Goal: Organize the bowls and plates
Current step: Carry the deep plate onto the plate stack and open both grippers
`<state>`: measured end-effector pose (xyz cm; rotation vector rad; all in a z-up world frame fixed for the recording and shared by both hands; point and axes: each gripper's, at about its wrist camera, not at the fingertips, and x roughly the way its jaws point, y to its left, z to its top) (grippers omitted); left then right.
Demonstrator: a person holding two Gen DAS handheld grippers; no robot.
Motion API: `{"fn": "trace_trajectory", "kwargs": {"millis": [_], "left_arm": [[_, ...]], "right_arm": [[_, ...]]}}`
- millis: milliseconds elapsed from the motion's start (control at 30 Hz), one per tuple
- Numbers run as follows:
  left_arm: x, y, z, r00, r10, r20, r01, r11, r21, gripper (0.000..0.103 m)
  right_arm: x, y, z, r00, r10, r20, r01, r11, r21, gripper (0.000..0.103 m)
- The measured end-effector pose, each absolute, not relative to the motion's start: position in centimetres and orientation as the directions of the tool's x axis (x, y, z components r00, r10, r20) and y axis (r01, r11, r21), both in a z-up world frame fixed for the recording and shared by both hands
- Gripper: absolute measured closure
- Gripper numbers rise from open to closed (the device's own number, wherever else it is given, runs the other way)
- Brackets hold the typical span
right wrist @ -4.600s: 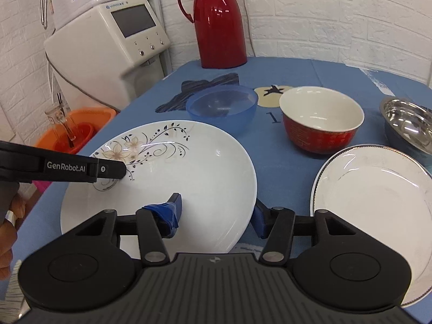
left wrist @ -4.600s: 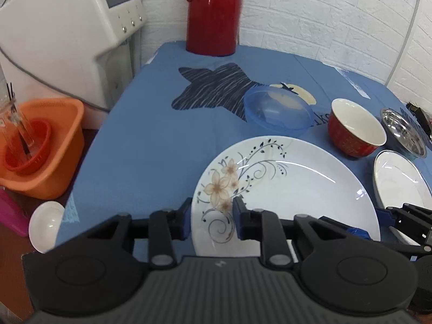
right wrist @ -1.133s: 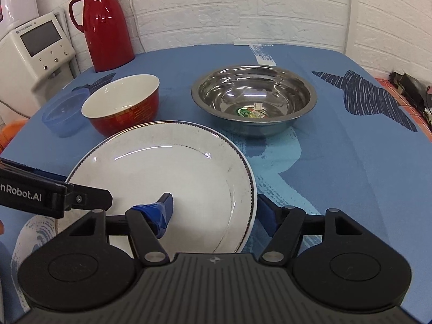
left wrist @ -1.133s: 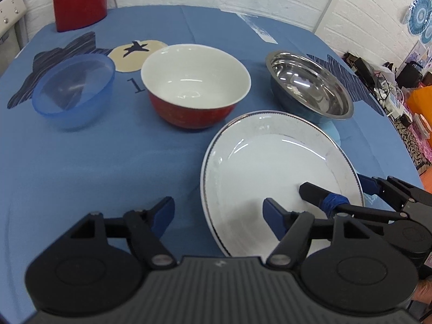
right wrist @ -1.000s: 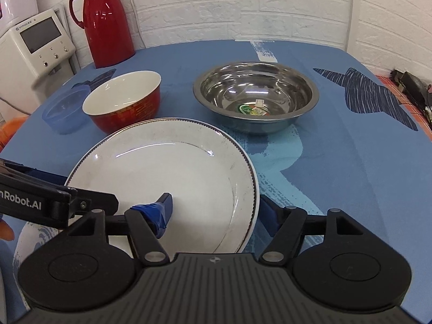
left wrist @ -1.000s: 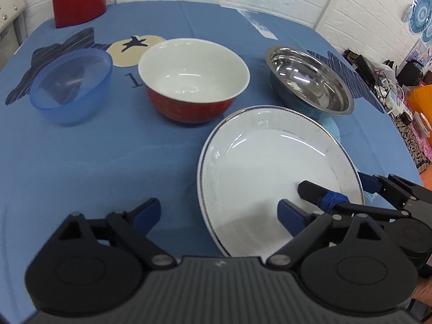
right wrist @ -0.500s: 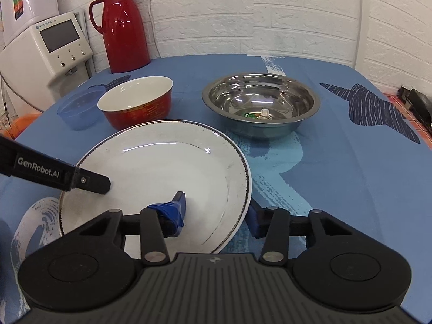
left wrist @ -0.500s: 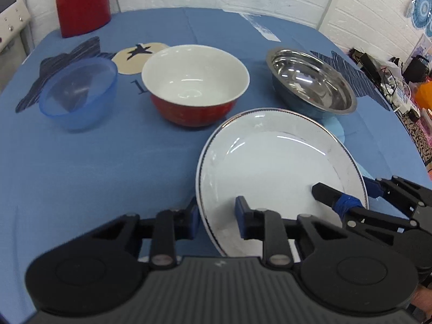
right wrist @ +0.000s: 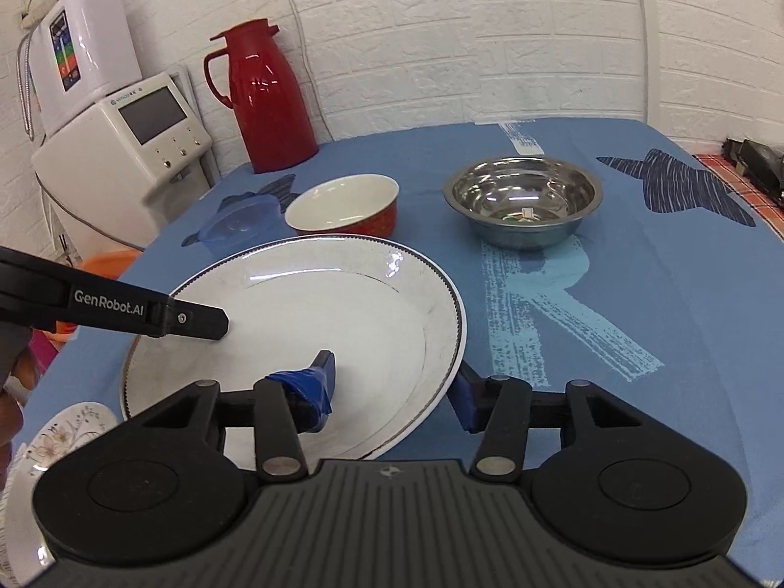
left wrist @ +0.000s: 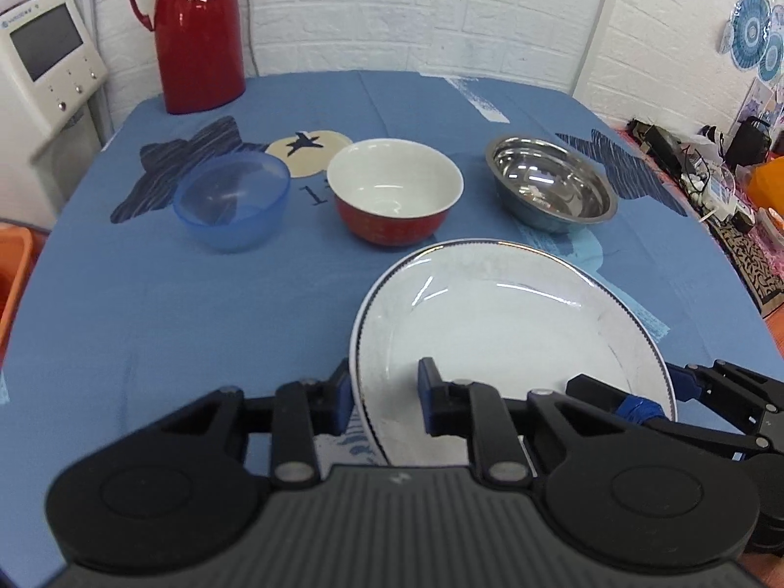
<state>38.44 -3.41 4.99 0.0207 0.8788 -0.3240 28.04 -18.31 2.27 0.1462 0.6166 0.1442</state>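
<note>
Since half a second ago the white plate [left wrist: 509, 313] has risen off the blue tablecloth [left wrist: 196, 304], tilted, near edge higher. It is white and shallow, with a thin dark beaded rim and a faint grey scuff inside.

Left gripper [left wrist: 384, 399] pinches the plate's near-left rim, one pad inside, one under. Right gripper [right wrist: 397, 389] clamps the near-right rim likewise, taped finger on top.

Flowered plate [right wrist: 54, 441] lies low at left, probably under the lifted one; view is poor there.

Beyond, left to right: blue bowl [left wrist: 231, 200], red bowl [left wrist: 394, 191], steel bowl [left wrist: 550, 182]. Red flask [left wrist: 198, 29] far left.

Writing: "GenRobot.AI" on the left gripper's finger.
</note>
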Motion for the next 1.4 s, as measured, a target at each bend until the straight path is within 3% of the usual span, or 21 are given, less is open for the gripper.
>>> {"fn": "trace_trajectory", "kwargs": {"millis": [300,600,1100,1167,1233,1400], "left_arm": [[30.1,4.6,7.6,0.669,-0.214,-0.712,0.202,0.974,-0.103,0.086],[24.4,13.4,5.0,0.678,-0.103,-0.728,0.052,0.994,-0.093,0.086],[22.4,14.9,0.5,0.695,-0.16,-0.701,0.07,0.985,-0.155,0.083],[22.2,14.9,0.4,0.71,-0.158,-0.687,0.074,0.986,-0.15,0.076],[21.8,14.8,0.8,0.737,-0.145,-0.661,0.072,0.988,-0.137,0.049],[21.1,14.7,2.4,0.792,-0.091,-0.604,0.052,0.995,-0.081,0.047]], "right_arm": [[22.7,-11.7,4.2,0.812,0.293,-0.504,-0.23,0.955,0.186,0.065],[21.2,-4.3,1.7,0.728,0.418,-0.543,-0.355,0.908,0.224,0.064],[19.3,-2.6,-0.9,0.741,0.354,-0.57,-0.356,0.928,0.113,0.064],[19.1,-2.4,-0.8,0.75,0.34,-0.567,-0.351,0.932,0.094,0.064],[18.7,-2.0,-0.7,0.769,0.31,-0.559,-0.337,0.94,0.057,0.064],[18.1,-1.2,-0.5,0.805,0.242,-0.542,-0.321,0.945,-0.055,0.062]]}}
